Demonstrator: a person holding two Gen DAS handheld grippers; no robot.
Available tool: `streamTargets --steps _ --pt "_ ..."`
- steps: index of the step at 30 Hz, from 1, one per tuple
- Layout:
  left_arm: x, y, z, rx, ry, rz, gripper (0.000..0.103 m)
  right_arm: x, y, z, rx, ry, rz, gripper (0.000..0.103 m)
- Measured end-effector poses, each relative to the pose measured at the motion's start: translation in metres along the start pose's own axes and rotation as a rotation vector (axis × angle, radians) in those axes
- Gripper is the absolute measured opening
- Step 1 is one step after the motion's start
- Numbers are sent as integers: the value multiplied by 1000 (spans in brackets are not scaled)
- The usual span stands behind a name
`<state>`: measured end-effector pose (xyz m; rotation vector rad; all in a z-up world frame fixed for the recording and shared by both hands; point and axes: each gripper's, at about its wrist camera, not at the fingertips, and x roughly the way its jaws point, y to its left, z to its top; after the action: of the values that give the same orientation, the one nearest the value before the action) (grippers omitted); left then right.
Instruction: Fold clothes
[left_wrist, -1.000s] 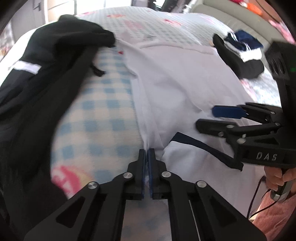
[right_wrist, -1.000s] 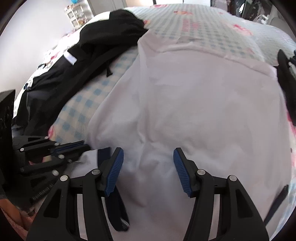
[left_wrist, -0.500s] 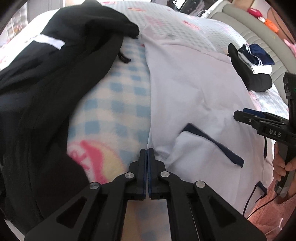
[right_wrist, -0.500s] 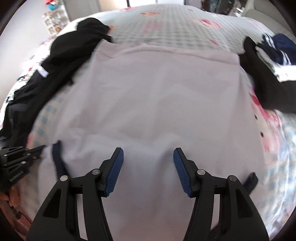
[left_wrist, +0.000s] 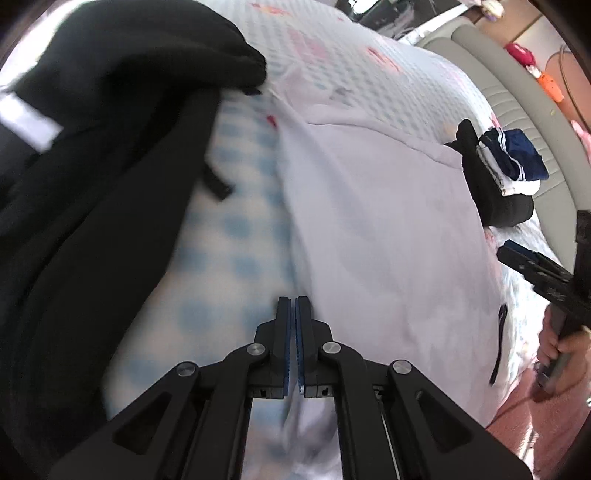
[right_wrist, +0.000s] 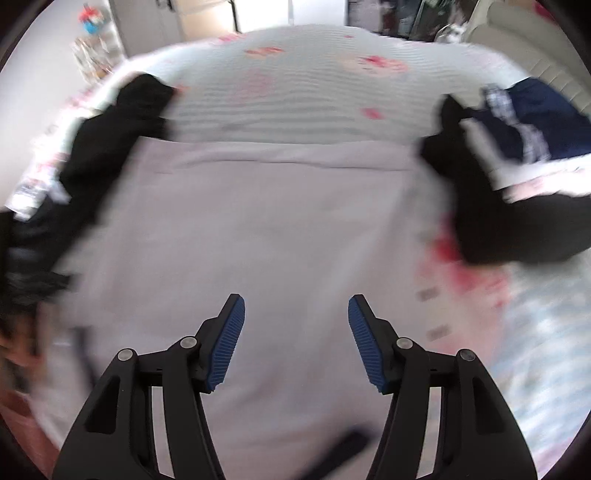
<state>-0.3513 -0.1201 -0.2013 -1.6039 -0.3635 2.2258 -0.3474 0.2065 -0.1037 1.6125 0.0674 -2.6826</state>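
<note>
A white shirt (left_wrist: 388, 240) with navy trim (left_wrist: 498, 343) lies spread on the checkered bedspread (left_wrist: 229, 251). My left gripper (left_wrist: 294, 299) pinches the shirt's left edge. Its jaws are just starting to open, and white cloth still shows between the pads and under the arms. In the right wrist view my right gripper (right_wrist: 295, 299) hangs over the near middle of the shirt (right_wrist: 258, 240), jaws wide and still opening, with nothing between them. In the left wrist view this right gripper (left_wrist: 517, 258) shows at the shirt's right edge, held by a hand (left_wrist: 561, 347).
A black garment (left_wrist: 92, 184) is heaped left of the shirt, seen also as the black garment (right_wrist: 103, 147) in the right wrist view. Right of the shirt lie another black piece (right_wrist: 498, 214) and navy-and-white clothes (right_wrist: 535, 122). A padded headboard (left_wrist: 517, 96) runs along the far right.
My right gripper has swung from the shirt's left side to its right side. My left gripper moved while pinched on the left edge. The folded navy-trimmed sleeve beside it is gone from view.
</note>
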Motion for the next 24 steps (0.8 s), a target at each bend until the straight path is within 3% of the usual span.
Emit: streamTargets --steps 3,5,14,16,18,19,20,22,23,24 --pt "7 6 20 -25 1 -8 20 20 -42 8 32 18 -44 60" --pt "5 11 31 -47 -19 -28 43 31 -69 14 96 44 -16 60" --pt "0 26 42 -61 -37 -133 44 58 -89 21 125 58 95 60" --pt "8 21 40 -44 -2 -170 41 67 -84 23 113 76 133 60" --pt "17 14 37 -20 34 -202 40 77 -77 24 73 100 101 60" --pt "22 7 36 5 50 -188 26 82 -73 23 54 113 76 57" --pt "25 3 35 20 58 -167 6 86 -71 23 49 121 66 47" --pt "26 -3 34 41 58 -106 4 86 -69 23 41 111 62 31" --pt "25 -4 34 44 50 -86 3 84 -68 23 38 99 64 16" --pt "22 -3 34 40 39 -71 3 81 -68 22 32 85 63 8"
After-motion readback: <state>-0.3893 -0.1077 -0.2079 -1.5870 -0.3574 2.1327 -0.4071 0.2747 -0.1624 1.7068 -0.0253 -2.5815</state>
